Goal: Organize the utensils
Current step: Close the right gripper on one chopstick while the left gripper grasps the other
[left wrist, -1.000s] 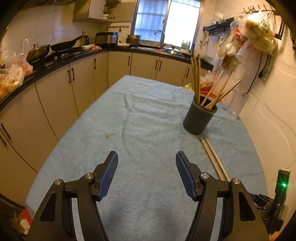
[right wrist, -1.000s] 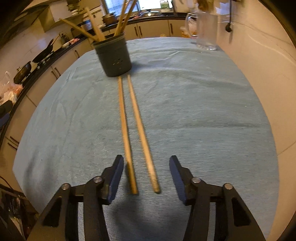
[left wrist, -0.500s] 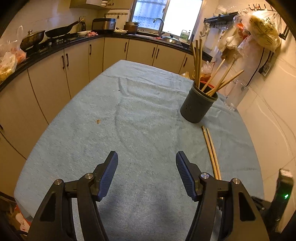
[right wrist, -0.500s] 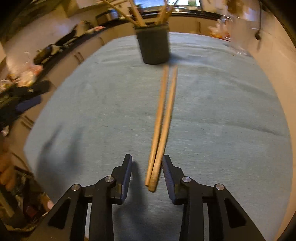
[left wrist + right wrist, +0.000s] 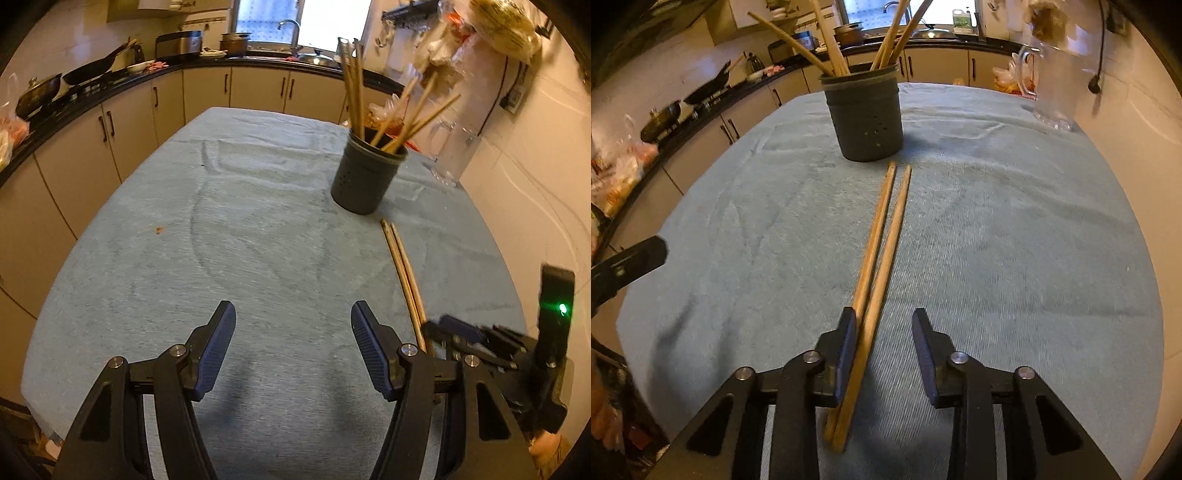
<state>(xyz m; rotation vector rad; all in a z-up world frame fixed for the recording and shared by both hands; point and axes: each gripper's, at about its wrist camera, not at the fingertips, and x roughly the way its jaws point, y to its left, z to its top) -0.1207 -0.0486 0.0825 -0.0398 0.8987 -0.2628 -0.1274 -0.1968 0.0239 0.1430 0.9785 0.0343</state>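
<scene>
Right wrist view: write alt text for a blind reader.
The right gripper, closing, straddles the near ends of two wooden chopsticks lying side by side against its left finger, on a blue tablecloth. Beyond them stands a dark holder of chopsticks.

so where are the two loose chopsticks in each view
Left wrist view: the two loose chopsticks lie on the blue cloth at right of centre, running from near the dark holder down toward the right gripper.
Right wrist view: the pair lies at centre, near ends between the right gripper's fingers, against the left one.
Shared landmark: the dark holder, just beyond their far ends.
</scene>
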